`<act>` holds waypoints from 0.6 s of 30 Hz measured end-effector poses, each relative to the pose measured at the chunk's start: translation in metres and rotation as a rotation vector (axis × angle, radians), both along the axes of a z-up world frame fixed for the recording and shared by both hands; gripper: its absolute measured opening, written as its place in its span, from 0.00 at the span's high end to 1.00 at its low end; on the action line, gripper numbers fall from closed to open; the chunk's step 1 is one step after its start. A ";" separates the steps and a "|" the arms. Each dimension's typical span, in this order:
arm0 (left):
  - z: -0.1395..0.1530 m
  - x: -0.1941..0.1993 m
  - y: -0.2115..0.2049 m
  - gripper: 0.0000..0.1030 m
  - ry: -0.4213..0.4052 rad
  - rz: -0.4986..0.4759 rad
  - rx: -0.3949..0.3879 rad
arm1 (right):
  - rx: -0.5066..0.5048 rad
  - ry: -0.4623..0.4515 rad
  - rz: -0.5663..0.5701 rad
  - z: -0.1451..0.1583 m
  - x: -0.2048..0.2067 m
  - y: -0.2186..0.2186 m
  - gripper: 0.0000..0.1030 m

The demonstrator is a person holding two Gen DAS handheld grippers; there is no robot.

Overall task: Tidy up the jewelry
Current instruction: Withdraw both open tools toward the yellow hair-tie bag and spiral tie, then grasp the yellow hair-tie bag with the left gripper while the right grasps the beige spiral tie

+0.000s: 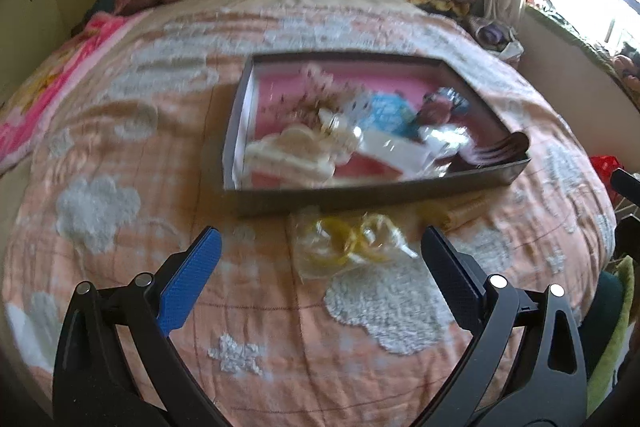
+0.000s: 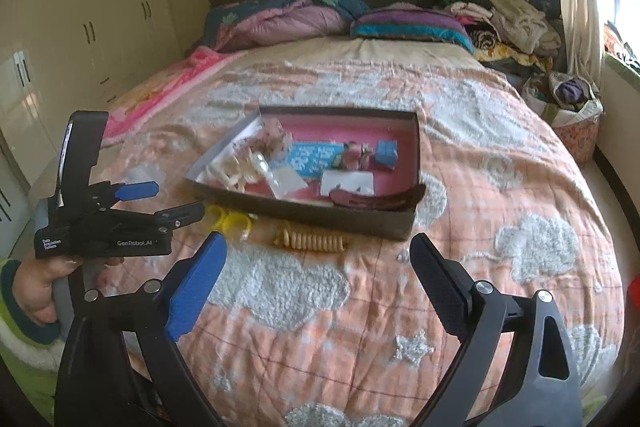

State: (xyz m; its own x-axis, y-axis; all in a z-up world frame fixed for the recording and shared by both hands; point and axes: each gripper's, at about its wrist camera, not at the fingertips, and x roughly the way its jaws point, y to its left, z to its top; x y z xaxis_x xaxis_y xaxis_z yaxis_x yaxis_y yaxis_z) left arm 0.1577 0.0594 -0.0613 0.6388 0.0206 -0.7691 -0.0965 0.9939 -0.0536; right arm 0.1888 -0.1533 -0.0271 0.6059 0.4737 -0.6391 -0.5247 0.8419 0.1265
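Ahead of both grippers, on a bed with a peach quilted bedspread (image 2: 360,291) patterned with white fluffy clouds, sits a shallow dark cardboard tray with a pink lining (image 2: 408,223), crowded with jewelry and small packets. Just in front of the left gripper (image 1: 320,247), between it and the tray's near wall, lies a clear plastic bag of yellow bangles (image 1: 344,243); beside that, a row of cream beaded bangles (image 2: 312,241) rests against the tray. Both the left gripper and the right gripper (image 2: 318,251) are spread wide and hold nothing. The likely step is picking up the bagged bangles: lower the left gripper so its fingers straddle the bag, pinch the rings rather than loose plastic, then lift into the tray.
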 end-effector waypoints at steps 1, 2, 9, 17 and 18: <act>-0.006 0.002 0.001 0.09 0.017 0.003 -0.003 | -0.002 0.008 -0.001 -0.003 0.002 0.001 0.10; -0.010 0.004 0.002 0.09 0.025 0.001 -0.008 | -0.006 0.022 -0.005 -0.009 0.006 0.001 0.10; -0.035 0.018 0.006 0.09 0.068 0.010 -0.056 | -0.045 0.096 -0.021 -0.047 0.032 0.004 0.10; -0.048 0.033 -0.003 0.46 0.078 -0.042 -0.074 | -0.070 0.140 0.007 -0.072 0.054 0.020 0.10; -0.047 0.034 -0.005 0.55 0.076 -0.060 -0.070 | -0.069 0.148 0.013 -0.075 0.057 0.024 0.10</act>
